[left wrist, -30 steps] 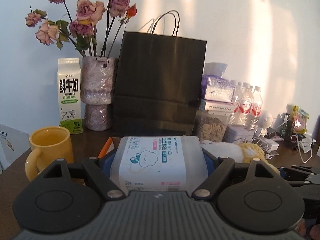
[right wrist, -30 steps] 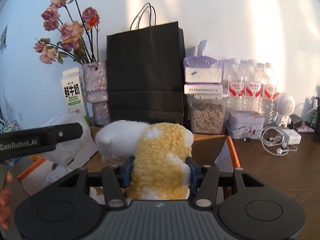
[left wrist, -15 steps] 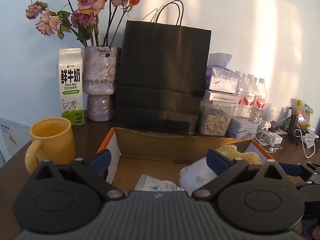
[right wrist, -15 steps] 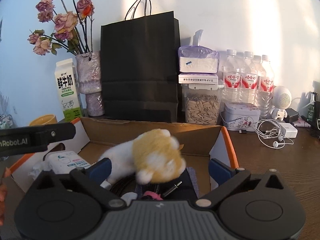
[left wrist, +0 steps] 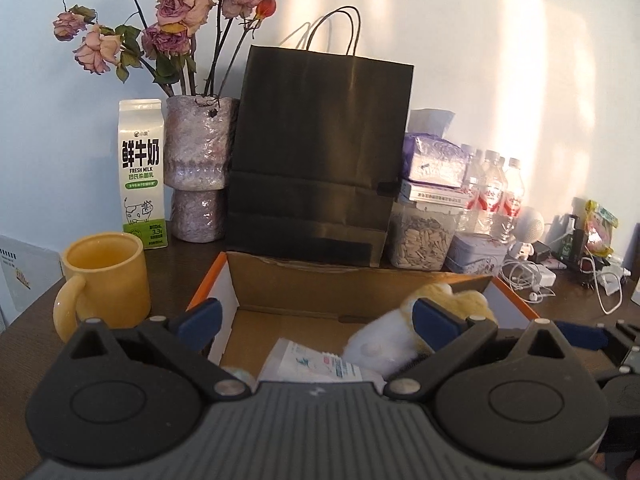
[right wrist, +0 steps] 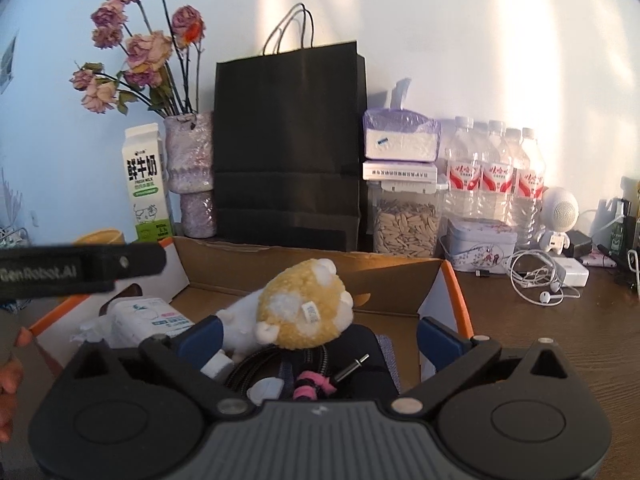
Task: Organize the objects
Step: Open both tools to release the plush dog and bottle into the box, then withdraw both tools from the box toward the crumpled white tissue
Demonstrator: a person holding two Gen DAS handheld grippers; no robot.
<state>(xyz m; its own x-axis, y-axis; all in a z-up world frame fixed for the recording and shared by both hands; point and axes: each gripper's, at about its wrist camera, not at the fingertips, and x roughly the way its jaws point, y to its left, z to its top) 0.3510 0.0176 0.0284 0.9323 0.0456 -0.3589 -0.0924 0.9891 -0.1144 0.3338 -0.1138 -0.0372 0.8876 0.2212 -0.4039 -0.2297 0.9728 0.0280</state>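
In the left wrist view, the left gripper (left wrist: 316, 316) has its jaws spread wide with nothing between them; they have just been opening. Below it stands the cardboard box (left wrist: 344, 280), open at the top. Inside lies the white packet (left wrist: 316, 364) of cotton swabs, and just beside it, to the right, the plush toy (left wrist: 404, 340). A yellow mug (left wrist: 105, 276) stands on the table near the left wall of the box, close to the left finger.

In the right wrist view, the right gripper (right wrist: 320, 338) is also released, its jaws having just opened wide and holding nothing. The plush toy (right wrist: 304, 308) rests in the box (right wrist: 448, 292) on top of a dark pouch (right wrist: 360, 356) and a braided cable (right wrist: 256, 368) (a small plug lies there too). The white packet (right wrist: 144, 320) sits at the left side.

I judge two risks. The toy lies high on loose things, so it may roll when something else is added. Also, a careless pull back of the left gripper could knock the mug.
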